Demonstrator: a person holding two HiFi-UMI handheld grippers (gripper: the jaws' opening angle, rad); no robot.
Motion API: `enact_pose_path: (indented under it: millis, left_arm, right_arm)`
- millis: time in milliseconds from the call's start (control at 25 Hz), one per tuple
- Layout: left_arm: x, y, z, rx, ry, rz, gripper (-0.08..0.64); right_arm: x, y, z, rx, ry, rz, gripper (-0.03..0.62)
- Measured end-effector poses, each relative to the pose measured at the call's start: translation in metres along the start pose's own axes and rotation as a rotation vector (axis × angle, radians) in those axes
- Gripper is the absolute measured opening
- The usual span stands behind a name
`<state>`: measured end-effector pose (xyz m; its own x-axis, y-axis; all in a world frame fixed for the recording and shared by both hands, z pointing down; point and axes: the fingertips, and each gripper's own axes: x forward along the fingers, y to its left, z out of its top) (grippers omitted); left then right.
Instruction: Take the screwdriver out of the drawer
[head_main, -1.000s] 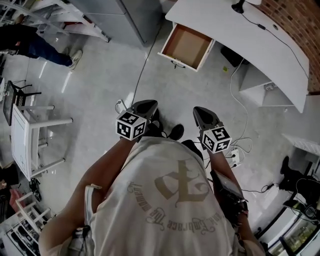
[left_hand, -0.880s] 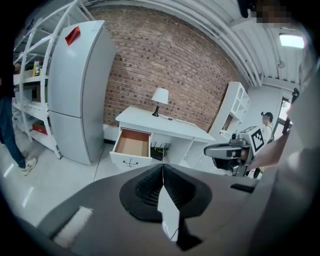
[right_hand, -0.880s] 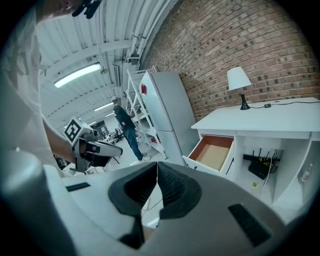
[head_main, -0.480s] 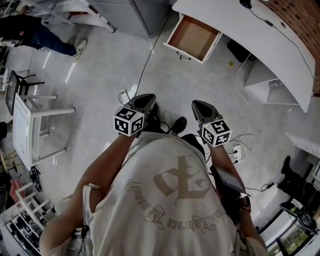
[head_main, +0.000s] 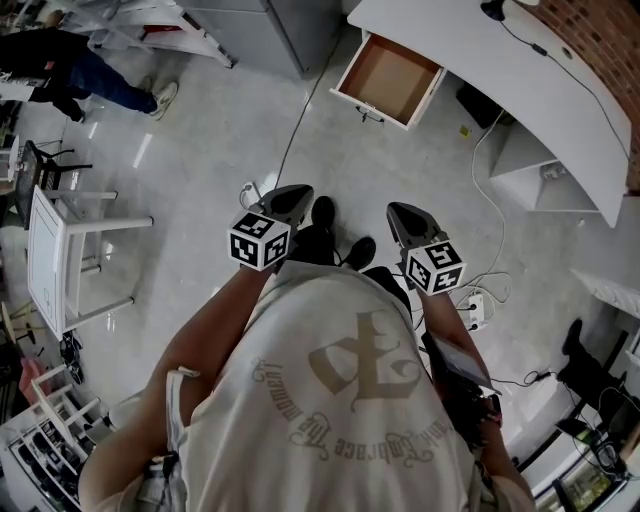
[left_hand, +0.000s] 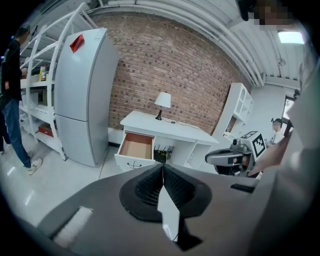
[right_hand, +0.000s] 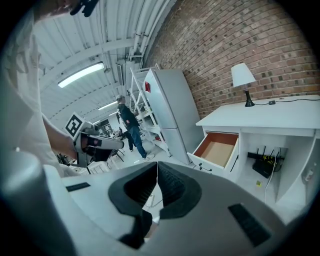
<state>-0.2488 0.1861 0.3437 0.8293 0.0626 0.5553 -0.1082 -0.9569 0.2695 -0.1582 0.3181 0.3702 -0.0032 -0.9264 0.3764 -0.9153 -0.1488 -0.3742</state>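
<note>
Tongs are both clenched shut with nothing in them: the left gripper (head_main: 288, 198), dark grey with a black-and-white marker cube, has its two ribbed jaws pressed together. So does the right gripper (head_main: 405, 218), which is at 3 o'clock from it. Both hang in the air just in front of the person's pale shirt (head_main: 340, 400), with two black shoes (head_main: 323, 212) showing between them on the shiny grey floor (head_main: 220, 140). Well apart from them, at 12 o'clock, a white drawer with a brown bottom (head_main: 390, 80) is pulled out of the long white desk (head_main: 500, 75). Only its bare brown bottom shows, and the screwdriver cannot be seen in any view. A small white lamp (left_hand: 162, 100) stands on the desk, and a tall grey fridge (left_hand: 80, 95) stands at 9 o'clock from the desk. Another person in dark clothes (head_main: 70, 60) stands far off at 10 o'clock.
</note>
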Motion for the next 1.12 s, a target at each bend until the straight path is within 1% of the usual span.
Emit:
enact_pose_path:
  millis: [200,480,760,1120]
  left_arm:
    - [0.006,0.003,0.001,-0.009,-0.002,-0.006,0.006]
    - [0.032,0.002,0.024,0.010,-0.014,-0.054,0.006]
    - [0.062,0.017,0.037,0.000,-0.010,-0.092,0.006]
    - [0.103,0.038,0.073,0.018,-0.007,-0.159,0.006]
  right_arm:
    - [0.002,-0.003,0.003,-0.007,0.003,-0.006,0.006]
    - [0.002,-0.028,0.018,-0.003,-0.002,-0.056,0.006]
    - [0.016,-0.049,0.030,-0.002,0.007,-0.093,0.006]
    - [0.034,-0.084,0.063,-0.005,0.003,-0.160,0.006]
